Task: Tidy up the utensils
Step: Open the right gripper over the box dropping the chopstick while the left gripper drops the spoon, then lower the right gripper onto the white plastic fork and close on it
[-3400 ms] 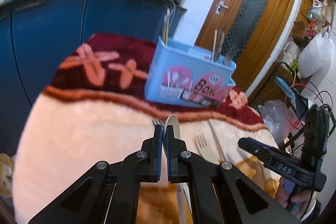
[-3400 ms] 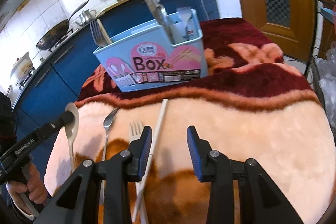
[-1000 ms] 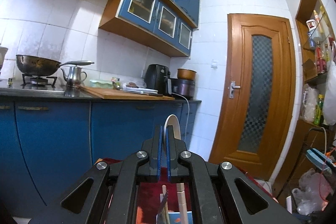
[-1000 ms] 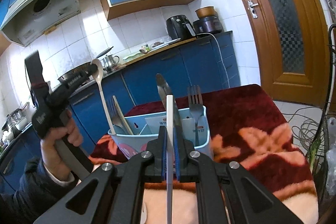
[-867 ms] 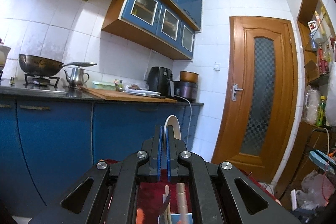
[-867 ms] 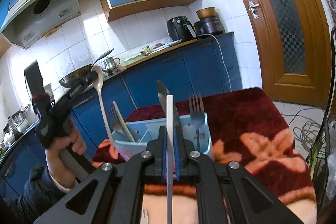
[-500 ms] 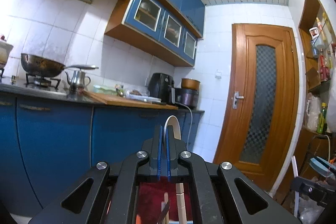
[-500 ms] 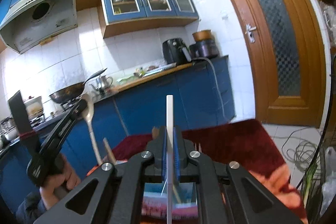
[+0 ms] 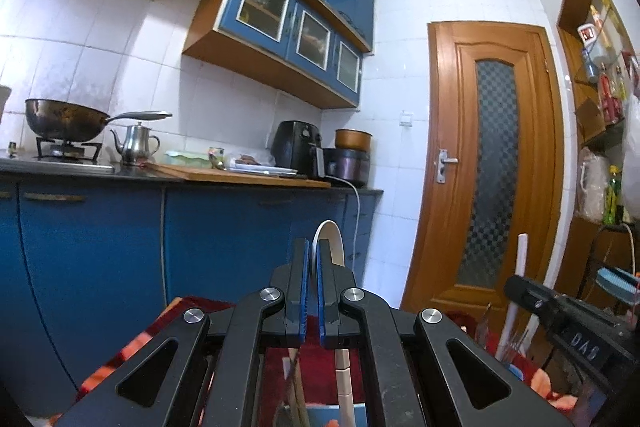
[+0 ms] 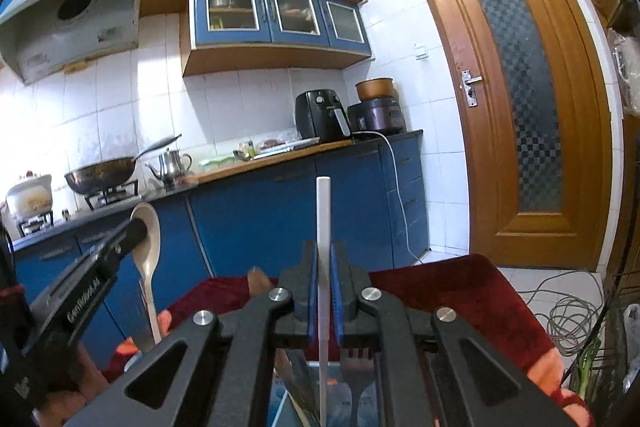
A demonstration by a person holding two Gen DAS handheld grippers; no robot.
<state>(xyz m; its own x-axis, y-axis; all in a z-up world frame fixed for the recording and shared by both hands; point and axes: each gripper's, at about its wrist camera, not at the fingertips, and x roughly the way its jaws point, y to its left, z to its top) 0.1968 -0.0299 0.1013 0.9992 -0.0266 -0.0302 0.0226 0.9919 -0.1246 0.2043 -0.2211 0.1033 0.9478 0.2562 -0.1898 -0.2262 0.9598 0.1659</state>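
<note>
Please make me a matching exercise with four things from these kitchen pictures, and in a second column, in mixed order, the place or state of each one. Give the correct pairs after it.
Things:
1. beige spoon
2. white chopstick
3. wok
4. black air fryer

Places or states:
A. on the gas burner
B. clamped upright in the right gripper
C. on the counter, beside the wooden door
D. held by its bowl in the left gripper

Pairs: 1-D, 2-B, 3-A, 4-C

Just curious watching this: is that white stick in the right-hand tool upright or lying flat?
Upright. The white chopstick stands vertically, clamped in the right gripper.
</note>
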